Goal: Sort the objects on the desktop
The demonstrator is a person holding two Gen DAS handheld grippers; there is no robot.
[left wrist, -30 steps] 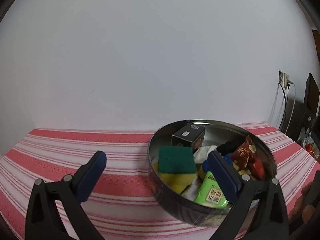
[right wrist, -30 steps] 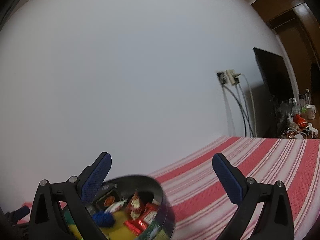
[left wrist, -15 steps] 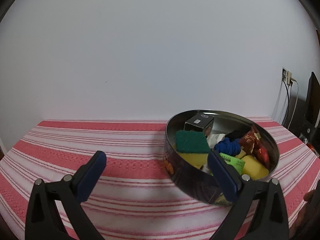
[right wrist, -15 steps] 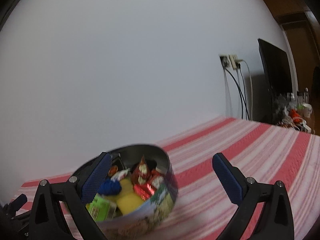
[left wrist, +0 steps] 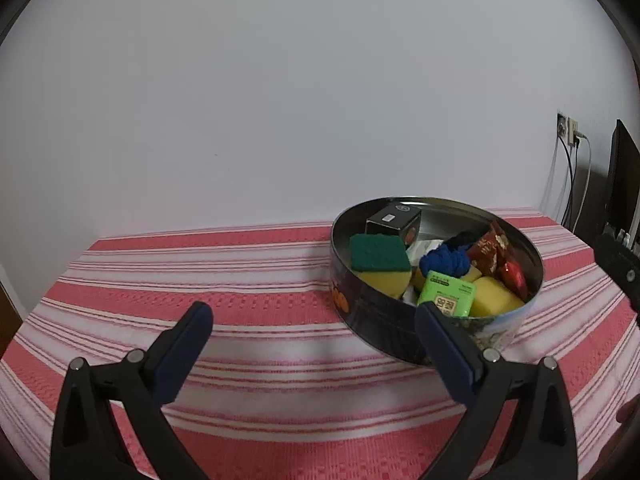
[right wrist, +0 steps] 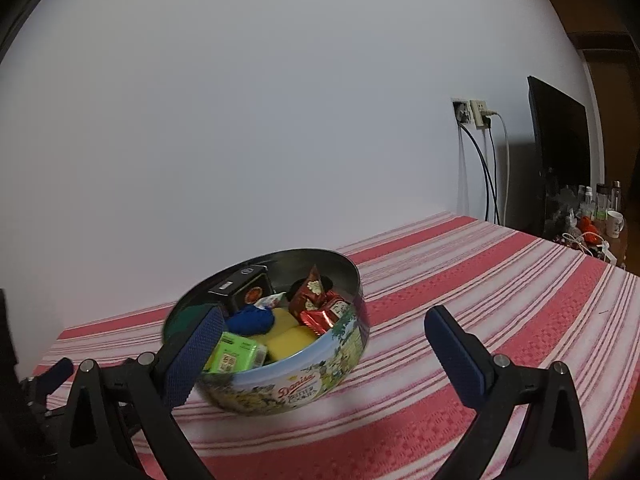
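Note:
A round cookie tin (left wrist: 400, 340) (right wrist: 304, 376) sits on the red-and-white striped tablecloth (left wrist: 248, 304). Inside lie a green-and-yellow sponge (left wrist: 380, 264), a black box (left wrist: 394, 222), a blue bundle (left wrist: 446, 262), a green packet (left wrist: 450, 300), yellow sponges (left wrist: 494, 304) and red snack packets (left wrist: 494, 256) (right wrist: 320, 304). My left gripper (left wrist: 314, 352) is open and empty, low over the cloth, its right finger in front of the tin's near wall. My right gripper (right wrist: 320, 354) is open and empty too, with the tin showing between its fingers.
A white wall stands close behind the table. Wall sockets (right wrist: 474, 114) with hanging cables and a dark monitor (right wrist: 560, 160) are at the right. Beyond the table's right end a cluttered surface holds a mug (right wrist: 614, 224) and bottles. Bare striped cloth (right wrist: 500, 280) stretches right of the tin.
Both grippers have pulled back and tilted down, so the tin now sits farther off in the left view and lies fully in sight in the right view. Both stayed open.

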